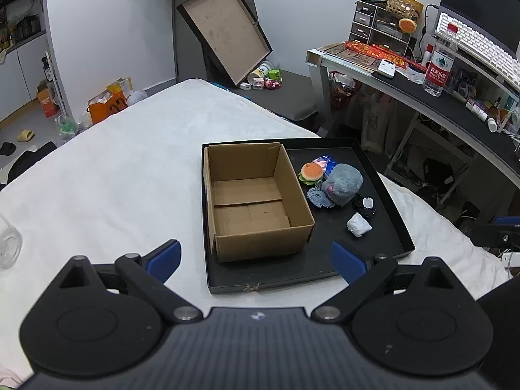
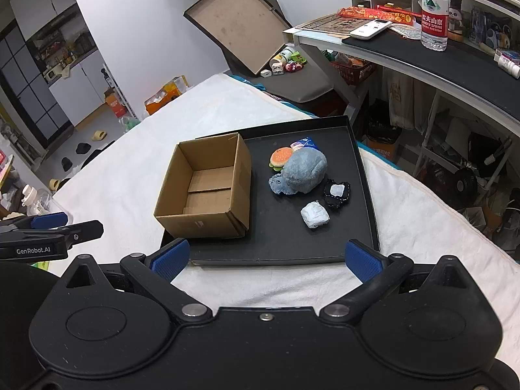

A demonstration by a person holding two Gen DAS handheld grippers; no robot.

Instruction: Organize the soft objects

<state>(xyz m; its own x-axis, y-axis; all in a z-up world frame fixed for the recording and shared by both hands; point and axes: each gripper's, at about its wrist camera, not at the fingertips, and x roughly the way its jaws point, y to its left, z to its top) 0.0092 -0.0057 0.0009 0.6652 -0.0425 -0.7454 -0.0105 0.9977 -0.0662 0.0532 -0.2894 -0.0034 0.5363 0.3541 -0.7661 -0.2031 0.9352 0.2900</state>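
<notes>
Both jaws spread wide, empty: left gripper (image 1: 256, 261), right gripper (image 2: 266, 258). Soft toys, grey plush (image 2: 304, 170) and burger (image 2: 281, 157), lie far-right on black tray (image 2: 354, 149), right of empty cardboard box (image 2: 203, 227); right gripper likely nearer.

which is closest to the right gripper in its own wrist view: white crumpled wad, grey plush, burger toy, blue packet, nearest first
From the right gripper:
1. White crumpled wad, nearest, on the black tray's right half.
2. Grey plush, behind the wad, mid-tray.
3. Burger toy, at the plush's far left side.
4. Blue packet, farthest, peeking out behind the plush.
</notes>
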